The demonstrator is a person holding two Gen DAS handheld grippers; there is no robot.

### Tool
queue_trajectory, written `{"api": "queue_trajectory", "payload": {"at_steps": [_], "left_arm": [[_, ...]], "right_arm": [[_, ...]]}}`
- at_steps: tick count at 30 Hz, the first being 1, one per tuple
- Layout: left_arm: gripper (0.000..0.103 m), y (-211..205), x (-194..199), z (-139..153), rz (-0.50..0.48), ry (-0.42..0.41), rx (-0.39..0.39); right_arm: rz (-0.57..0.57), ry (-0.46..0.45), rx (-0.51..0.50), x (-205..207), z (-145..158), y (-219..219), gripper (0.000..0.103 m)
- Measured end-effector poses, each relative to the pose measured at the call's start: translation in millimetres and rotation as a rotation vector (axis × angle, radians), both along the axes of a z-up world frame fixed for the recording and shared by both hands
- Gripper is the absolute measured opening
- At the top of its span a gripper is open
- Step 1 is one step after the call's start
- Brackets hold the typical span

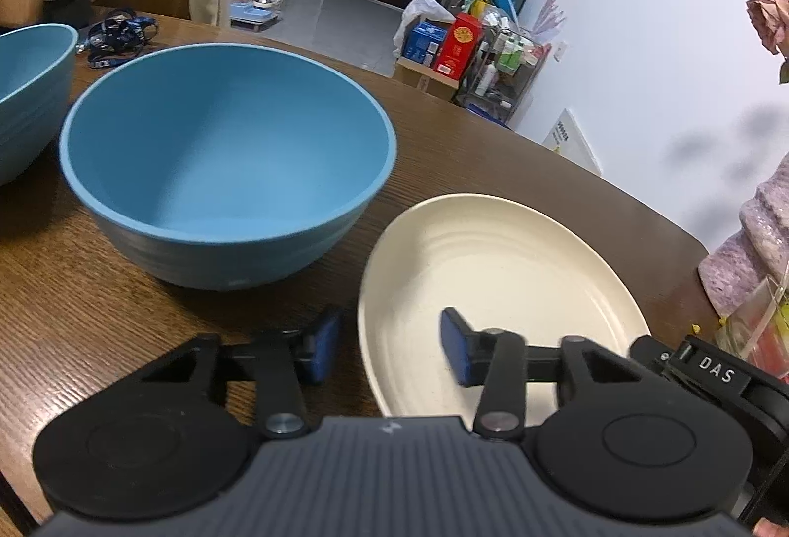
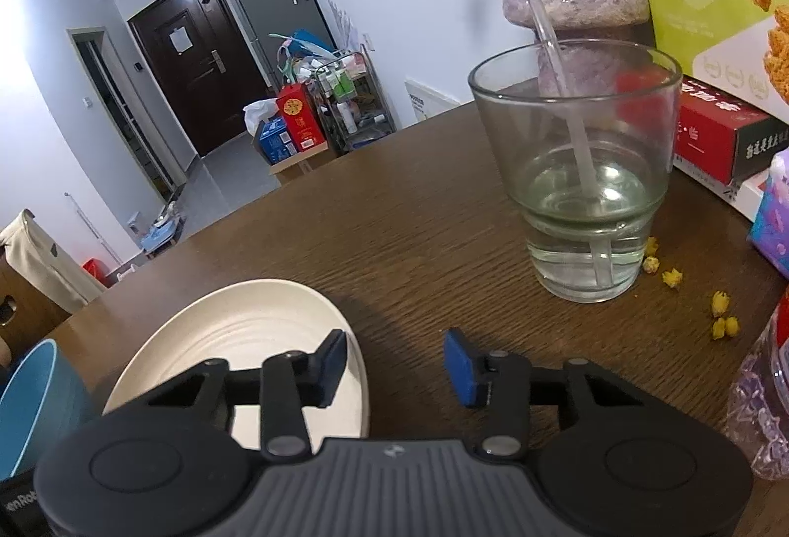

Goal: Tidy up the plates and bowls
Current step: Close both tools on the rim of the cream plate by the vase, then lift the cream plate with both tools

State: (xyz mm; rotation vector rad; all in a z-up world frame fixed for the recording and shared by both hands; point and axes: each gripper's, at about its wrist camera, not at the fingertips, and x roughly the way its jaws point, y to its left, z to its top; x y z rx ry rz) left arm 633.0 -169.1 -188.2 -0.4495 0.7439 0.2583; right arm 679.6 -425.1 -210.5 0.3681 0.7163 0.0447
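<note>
Plate (image 1: 498, 290) lies lower right on the worktop (image 1: 74, 315), beside the blue bowl (image 1: 227, 162); our left claw (image 1: 389, 347) and right claw (image 2: 392, 364) straddle opposite rims, gaping, nothing pinched yet; next we close, then lift level.

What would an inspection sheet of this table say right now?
Surface: brown wooden table.
Job's things: cream plate, large blue bowl, second blue bowl.
Clutter: glass of water with straw, yellow bits, snack boxes, lanyard.
Grippers: left gripper straddles the plate's near rim, pads apart; right gripper straddles its other edge, not touching.
Cables: nothing seen.
Surroundings: dark door, cluttered cart.
</note>
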Motion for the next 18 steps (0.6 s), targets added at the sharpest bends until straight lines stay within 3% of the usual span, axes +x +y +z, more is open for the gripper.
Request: {"api": "queue_trajectory", "payload": {"at_steps": [5, 18], "left_arm": [[0.022, 2, 2, -1, -0.014, 0.002, -0.01], [0.019, 4, 1, -1, -0.017, 0.003, -0.013]], "right_arm": [[0.058, 0.003, 0.022, 3, -3, 8, 0.015], [0.049, -0.042, 0.024, -7, 7, 7, 0.008]]}}
